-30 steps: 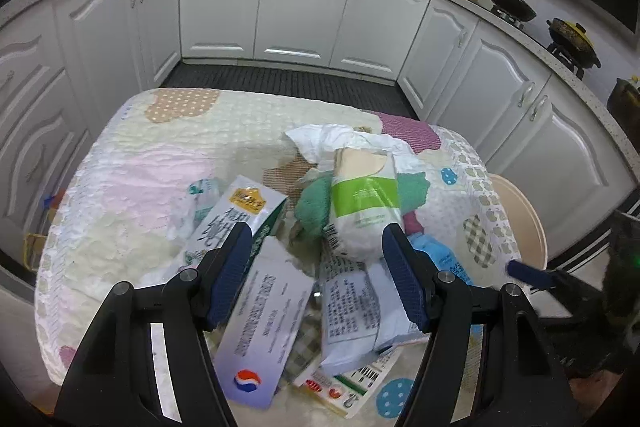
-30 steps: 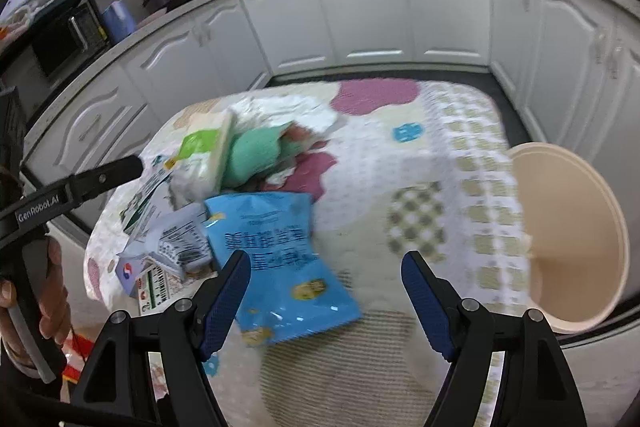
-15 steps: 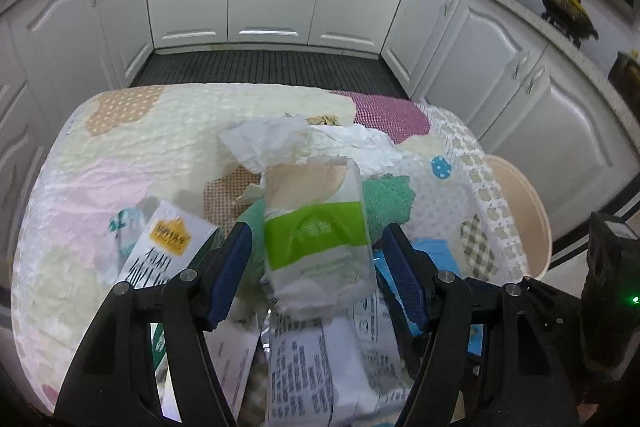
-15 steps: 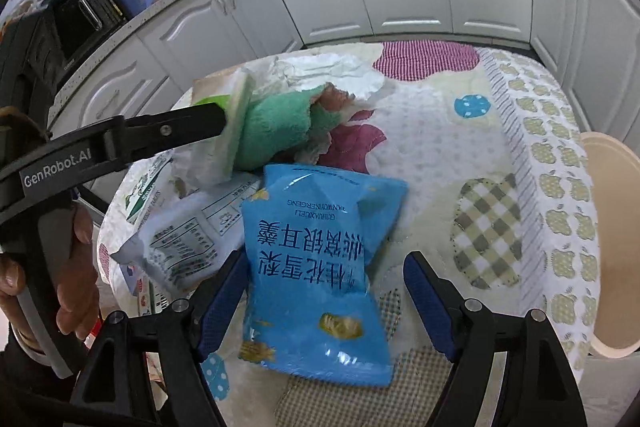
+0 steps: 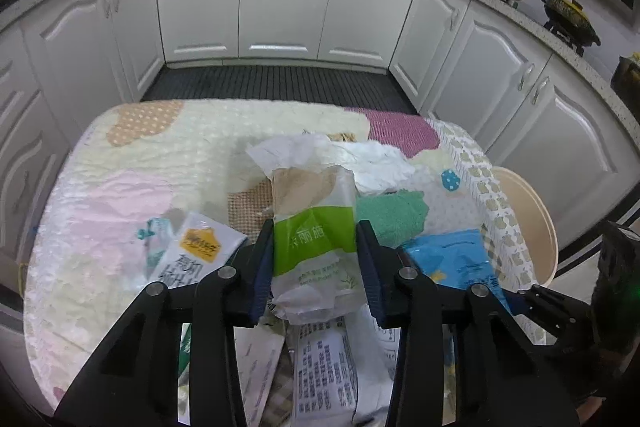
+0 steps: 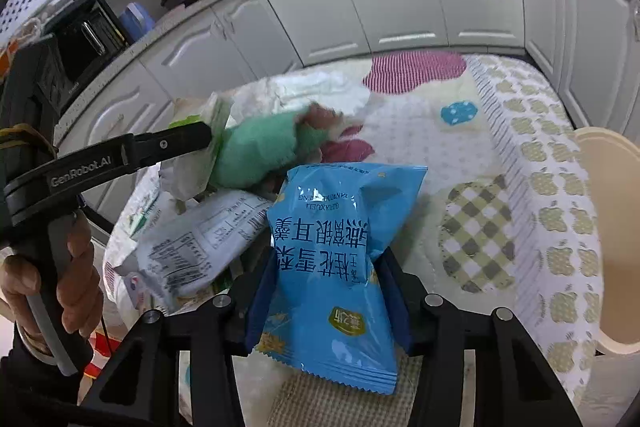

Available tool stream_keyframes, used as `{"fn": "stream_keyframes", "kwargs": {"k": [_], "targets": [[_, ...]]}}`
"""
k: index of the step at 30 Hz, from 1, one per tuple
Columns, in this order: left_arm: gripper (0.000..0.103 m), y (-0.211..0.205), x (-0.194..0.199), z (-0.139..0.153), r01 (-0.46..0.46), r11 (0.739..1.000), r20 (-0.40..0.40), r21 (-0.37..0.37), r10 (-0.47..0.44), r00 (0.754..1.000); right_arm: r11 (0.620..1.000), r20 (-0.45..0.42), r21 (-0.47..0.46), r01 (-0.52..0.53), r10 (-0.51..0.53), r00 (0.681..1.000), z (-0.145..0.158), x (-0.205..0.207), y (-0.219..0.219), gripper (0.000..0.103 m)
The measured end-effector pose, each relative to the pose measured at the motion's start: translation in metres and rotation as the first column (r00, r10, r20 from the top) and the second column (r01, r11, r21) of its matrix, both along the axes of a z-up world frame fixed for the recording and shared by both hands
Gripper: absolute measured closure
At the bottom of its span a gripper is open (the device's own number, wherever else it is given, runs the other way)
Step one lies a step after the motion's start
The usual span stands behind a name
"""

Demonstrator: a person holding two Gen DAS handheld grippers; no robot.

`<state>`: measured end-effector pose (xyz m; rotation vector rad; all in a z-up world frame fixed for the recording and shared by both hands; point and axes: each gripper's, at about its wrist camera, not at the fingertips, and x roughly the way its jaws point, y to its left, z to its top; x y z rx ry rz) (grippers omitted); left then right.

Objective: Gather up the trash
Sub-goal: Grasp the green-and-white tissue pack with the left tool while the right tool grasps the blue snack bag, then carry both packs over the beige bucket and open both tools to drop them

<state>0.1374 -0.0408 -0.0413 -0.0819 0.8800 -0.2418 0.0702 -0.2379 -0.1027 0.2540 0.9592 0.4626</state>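
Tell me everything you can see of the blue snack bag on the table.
The blue snack bag is a glossy plastic packet with dark blue print, crimped ends and a round green-yellow badge. It looks puffy and sealed, lying lengthwise between the right gripper, whose jaws are closing on its sides. Its far end overlaps a white printed packet; beneath is the patterned tablecloth.

Both fisheye views are being bent hard at the edges, with the white cabinets [image 5: 280, 3] curved into an arc and the corners blacked out. Soft indoor light is being cast from about 12 o'clock; glare is being thrown off the cabinet doors. The green cloth [image 6: 260, 151] is being slightly smeared by motion blur.
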Motion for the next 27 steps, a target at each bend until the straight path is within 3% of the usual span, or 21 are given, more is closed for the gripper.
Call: {"fn": "stream_keyframes", "kwargs": {"k": [11,27], "targets": [[0.066,-0.013,-0.029,0.035,0.045,0.999,0.083,-0.015,-0.043,0.996,0.999,0.077,-0.012,0.051,-0.05,0.996,0.033,-0.022,-0.019,0.055],[0.066,-0.07,-0.049,0.044,0.126,0.992,0.118,-0.001,-0.125,0.985,0.988,0.119,-0.038,0.152,-0.147,0.982,0.052,-0.043,-0.06,0.055]]}}
